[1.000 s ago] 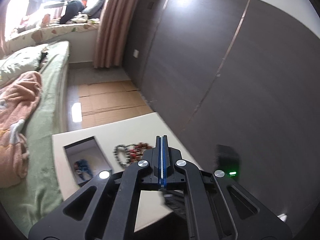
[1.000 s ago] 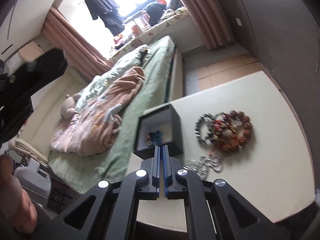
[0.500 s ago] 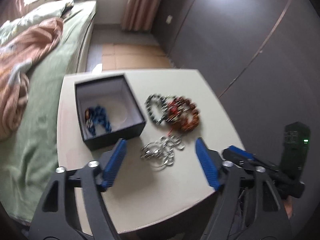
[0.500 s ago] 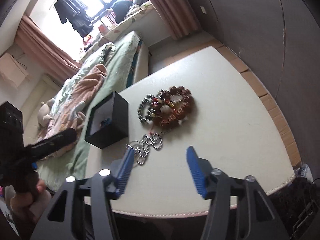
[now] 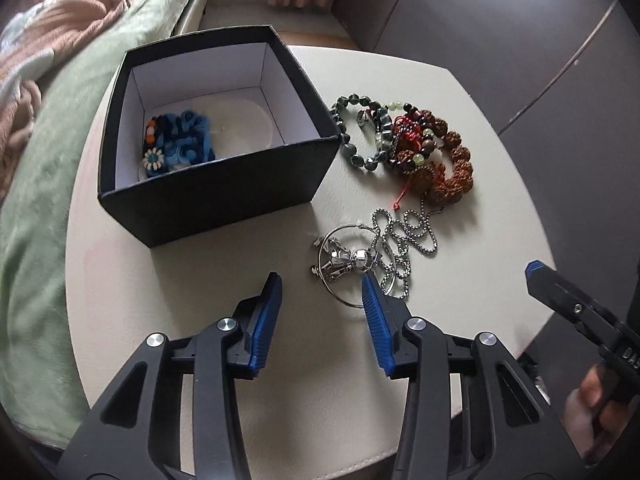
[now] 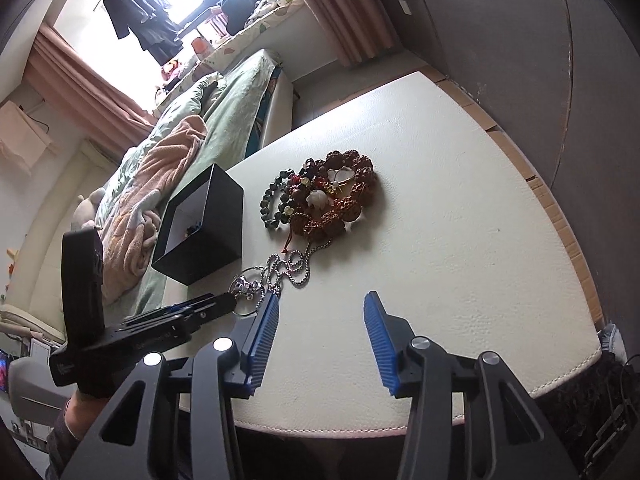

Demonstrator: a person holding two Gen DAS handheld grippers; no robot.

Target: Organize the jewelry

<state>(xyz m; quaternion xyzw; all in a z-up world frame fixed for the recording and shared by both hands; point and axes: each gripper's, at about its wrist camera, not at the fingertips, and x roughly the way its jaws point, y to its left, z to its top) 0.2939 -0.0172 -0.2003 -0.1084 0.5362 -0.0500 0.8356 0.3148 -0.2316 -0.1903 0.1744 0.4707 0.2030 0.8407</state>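
Note:
A black box (image 5: pixel 224 200) with a white inside stands on the cream table (image 5: pixel 200 280) and holds a blue beaded piece (image 5: pixel 180 142). To its right lie a pile of beaded bracelets (image 5: pixel 416 148) and a silver chain with a ring and charms (image 5: pixel 368 256). My left gripper (image 5: pixel 322 284) is open, low over the table, its right finger at the chain's near edge. My right gripper (image 6: pixel 320 304) is open and empty over the table, right of the chain (image 6: pixel 280 270); the box (image 6: pixel 204 228) and bracelets (image 6: pixel 328 196) lie beyond.
A bed with a green cover and pink blanket (image 6: pixel 160 184) runs along the table's left side. A dark wardrobe wall (image 6: pixel 540 40) stands to the right. The table's front edge (image 6: pixel 400 424) is close under my right gripper.
Both grippers went from shut to open. The left one tilted down and moved in close over the chain and box. The right one swung right over the table.

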